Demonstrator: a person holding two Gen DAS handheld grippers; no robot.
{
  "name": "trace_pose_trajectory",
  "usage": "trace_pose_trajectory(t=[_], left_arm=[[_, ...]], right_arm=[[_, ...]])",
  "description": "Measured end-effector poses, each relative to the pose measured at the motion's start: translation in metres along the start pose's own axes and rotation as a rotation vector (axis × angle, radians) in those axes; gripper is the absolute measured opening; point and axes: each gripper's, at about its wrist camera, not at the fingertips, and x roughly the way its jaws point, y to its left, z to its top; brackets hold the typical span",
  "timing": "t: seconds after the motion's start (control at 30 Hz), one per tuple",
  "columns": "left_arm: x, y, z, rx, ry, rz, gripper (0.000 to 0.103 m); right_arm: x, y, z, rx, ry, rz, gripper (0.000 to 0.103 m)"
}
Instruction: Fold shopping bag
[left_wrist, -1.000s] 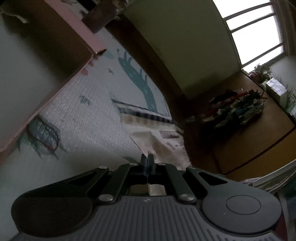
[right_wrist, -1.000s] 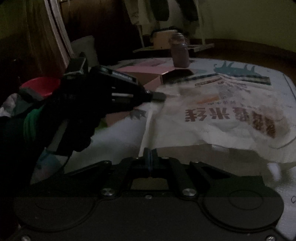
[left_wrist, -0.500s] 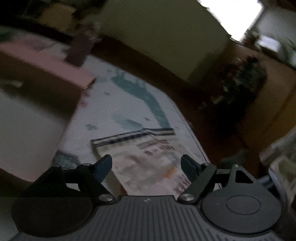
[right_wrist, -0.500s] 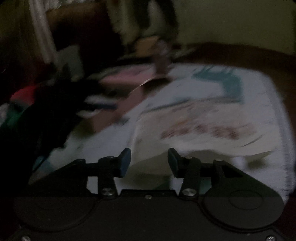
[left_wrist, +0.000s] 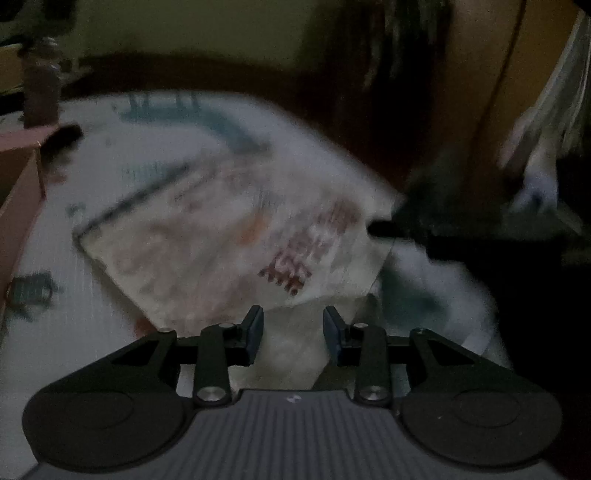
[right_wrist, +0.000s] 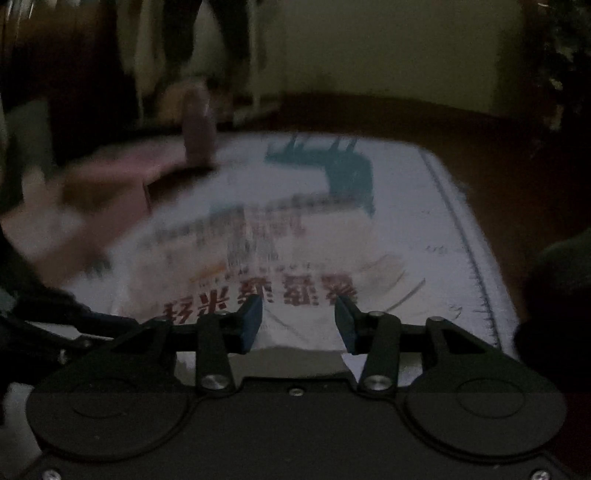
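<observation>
The shopping bag (left_wrist: 229, 240), white with red characters (right_wrist: 258, 295), lies flat on the play mat (right_wrist: 424, 221). My left gripper (left_wrist: 293, 326) hovers over the bag's near edge. Its jaws stand apart and are closing, with the bag below them and nothing pressed between the pads. My right gripper (right_wrist: 298, 319) is open just above the near edge by the red print and holds nothing. In the left wrist view a dark blurred shape (left_wrist: 443, 229) sits at the bag's right corner, which looks like the other hand's tool. Both views are dim and smeared.
A pink open box (right_wrist: 110, 177) stands on the mat to the left, with a dark purple bottle (right_wrist: 199, 125) behind it. A teal animal print (right_wrist: 332, 166) lies beyond the bag. Dark wooden floor (right_wrist: 498, 155) borders the mat on the far and right sides.
Both grippers were shut on edges of the bag; both have let go and opened. The bag now lies flat. The left wrist view has rolled level and swung over the bag.
</observation>
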Motion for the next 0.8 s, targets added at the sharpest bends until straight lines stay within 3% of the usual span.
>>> trace_pose_trajectory(t=[0.07, 0.1, 0.23, 0.33, 0.43, 0.6, 0.7, 0.8], left_arm=[[0.001, -0.006, -0.004, 0.110, 0.018, 0.032, 0.035], [0.000, -0.006, -0.003, 0.112, 0.028, 0.036, 0.035], [-0.005, 0.006, 0.000, 0.030, 0.012, 0.007, 0.035], [-0.006, 0.007, 0.001, 0.020, 0.010, 0.015, 0.035], [-0.003, 0.000, 0.000, 0.107, 0.037, 0.059, 0.035], [-0.011, 0.009, 0.006, 0.035, 0.015, 0.058, 0.035], [-0.017, 0.012, 0.008, 0.026, -0.007, 0.068, 0.035], [-0.022, 0.018, 0.012, 0.010, -0.029, 0.070, 0.035]], right_arm=[[0.012, 0.008, -0.003, -0.098, 0.089, -0.043, 0.042], [0.015, 0.011, -0.005, -0.131, 0.109, -0.057, 0.042], [0.000, 0.010, 0.001, -0.107, 0.029, -0.053, 0.041], [0.004, 0.013, 0.001, -0.112, 0.050, -0.039, 0.041], [0.008, 0.021, -0.002, -0.138, 0.102, 0.007, 0.039], [0.003, 0.043, -0.006, -0.190, 0.115, 0.106, 0.035], [-0.002, 0.052, -0.007, -0.198, 0.138, 0.225, 0.035], [-0.013, 0.063, -0.013, -0.288, 0.170, 0.267, 0.035]])
